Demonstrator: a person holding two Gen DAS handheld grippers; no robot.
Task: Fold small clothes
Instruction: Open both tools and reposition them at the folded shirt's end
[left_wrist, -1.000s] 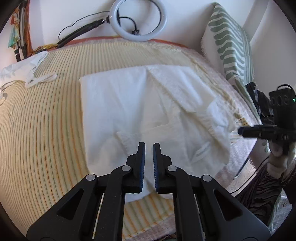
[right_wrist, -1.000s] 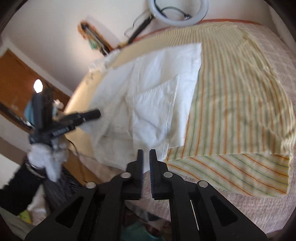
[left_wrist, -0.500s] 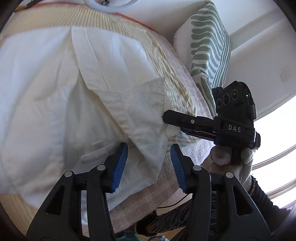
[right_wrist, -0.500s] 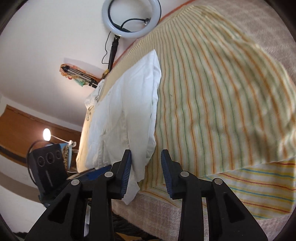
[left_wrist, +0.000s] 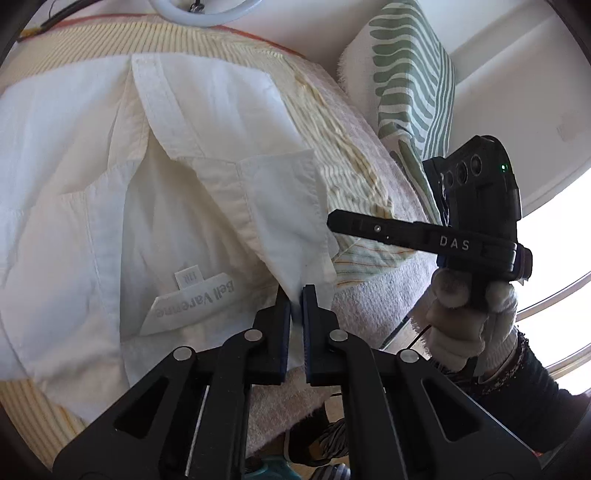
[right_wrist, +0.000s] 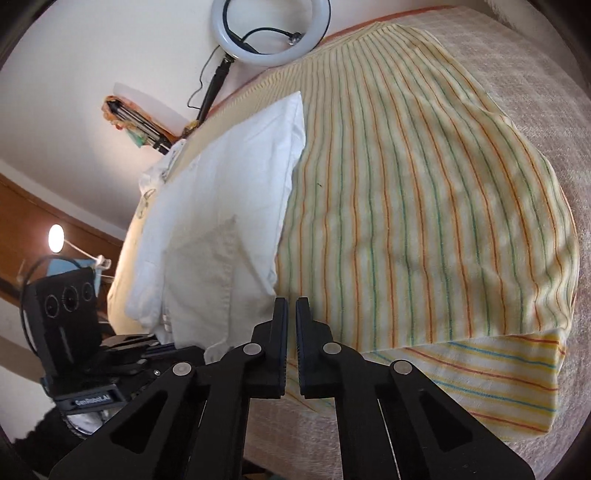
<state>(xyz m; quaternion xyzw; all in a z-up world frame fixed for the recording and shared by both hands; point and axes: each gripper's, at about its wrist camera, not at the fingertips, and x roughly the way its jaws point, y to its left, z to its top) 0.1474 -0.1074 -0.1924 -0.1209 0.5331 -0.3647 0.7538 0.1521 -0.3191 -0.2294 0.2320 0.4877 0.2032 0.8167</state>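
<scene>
A striped sheet (right_wrist: 424, 206) covered the bed (left_wrist: 369, 295) under a ring light (right_wrist: 269, 33) on the far wall. The white shirt (left_wrist: 140, 177) lay along the bed's near edge, inside out, its label (left_wrist: 192, 299) up and its long axis running between your two hands. Your left gripper (left_wrist: 296, 297) was clenched on the shirt's corner hanging at the bed's edge. Your right gripper (right_wrist: 291, 314) was shut too, at the shirt's other near corner; whether cloth sat between its pads I cannot tell. Each hand had its own end, so the fold would carry away from you, toward the bed's far edge
</scene>
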